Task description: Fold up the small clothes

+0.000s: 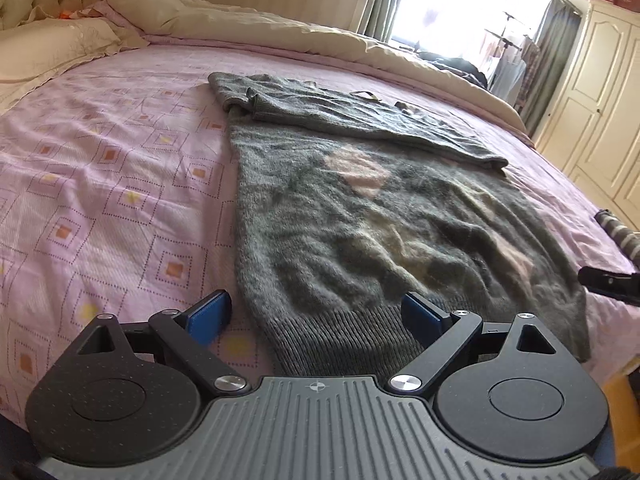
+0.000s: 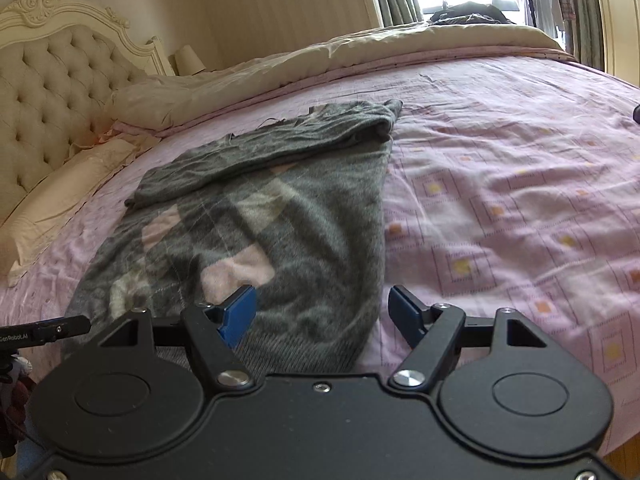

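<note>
"GenRobot.AI" in white on the left gripper (image 2: 44, 334), partly cut off

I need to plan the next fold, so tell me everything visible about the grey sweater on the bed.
The grey sweater is a fuzzy knit with a pale pink and cream diamond pattern and a ribbed hem. It lies flat on the pink patterned bedsheet, hem nearest the cameras. Both sleeves are folded across the top, their ribbed cuffs side by side at one edge. The body is slightly rumpled. Neither open gripper grips it; the left gripper and right gripper are above the hem corners.
</note>
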{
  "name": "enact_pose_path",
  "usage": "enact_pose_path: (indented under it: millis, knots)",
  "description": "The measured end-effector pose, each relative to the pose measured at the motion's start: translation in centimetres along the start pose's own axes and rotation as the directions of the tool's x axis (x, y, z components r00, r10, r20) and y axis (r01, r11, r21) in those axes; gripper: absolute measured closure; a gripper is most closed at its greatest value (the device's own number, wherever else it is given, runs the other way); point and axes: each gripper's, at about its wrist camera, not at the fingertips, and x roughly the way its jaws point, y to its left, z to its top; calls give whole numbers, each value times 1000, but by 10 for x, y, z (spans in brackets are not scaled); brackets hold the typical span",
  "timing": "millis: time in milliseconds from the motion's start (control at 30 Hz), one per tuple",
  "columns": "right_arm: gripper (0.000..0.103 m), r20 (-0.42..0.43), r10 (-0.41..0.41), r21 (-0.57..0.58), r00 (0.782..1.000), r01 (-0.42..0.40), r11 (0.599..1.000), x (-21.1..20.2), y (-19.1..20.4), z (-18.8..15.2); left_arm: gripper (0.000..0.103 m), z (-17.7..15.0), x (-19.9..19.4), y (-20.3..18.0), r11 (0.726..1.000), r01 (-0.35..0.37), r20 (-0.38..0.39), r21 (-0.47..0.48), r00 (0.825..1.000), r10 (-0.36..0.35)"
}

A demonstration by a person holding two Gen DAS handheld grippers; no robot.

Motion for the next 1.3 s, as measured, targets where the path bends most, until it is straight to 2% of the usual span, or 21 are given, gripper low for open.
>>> enact_pose_path:
  millis: [267,567,700,800,867,933,967,1000,1033,1067,1100,1133,1300]
  knots:
    - [27,-34,22,53,999,-20,998,-5,2,-29,11,-12,-9,-7,999,18,39,-31,999,-17]
    - [18,-26,45,33,999,-45,998,-1,7,-31,12,-22,-14,-12,999,23,60,-42,998,-20]
    - [18,-9,81,45,997,-80,996,0,6,-33,13,-22,-15,-9,995,61,68,-78,996,-56]
    - [18,6,106,50,994,-106,993,1,6,-33,25,-22,-14,-12,992,106,61,-73,993,-102]
    - [18,13,118,54,993,-118,992,3,5,-32,28,-20,-13,-15,993,108,53,-52,993,-105]
    - [19,17,125,57,992,-126,990,3,5,-32,41,-19,-11,-16,992,110,53,-54,993,-108]
    - [24,19,124,57,992,-125,991,2,5,-32,45,-19,-10,-15,992,109,53,-63,993,-106]
    - [36,20,119,54,993,-120,991,2,5,-33,51,-18,-10,-14,992,103,56,-72,994,-99]
    - [43,19,108,51,994,-109,993,1,4,-33,61,-18,-10,-13,992,95,57,-79,994,-90]
    - [63,12,89,52,996,-89,995,1,3,-33,66,-18,-10,-12,993,84,58,-85,995,-79]
    - [90,1,73,57,997,-73,996,2,1,-33,81,-18,-9,-10,993,73,58,-90,996,-68]
    - [89,-1,74,63,997,-74,995,2,0,-33,93,-18,-9,-8,993,67,56,-96,997,-61]
    - [90,44,137,107,990,-141,984,-10,-8,-19,96,-11,-16,2,980,112,91,-162,991,-98]
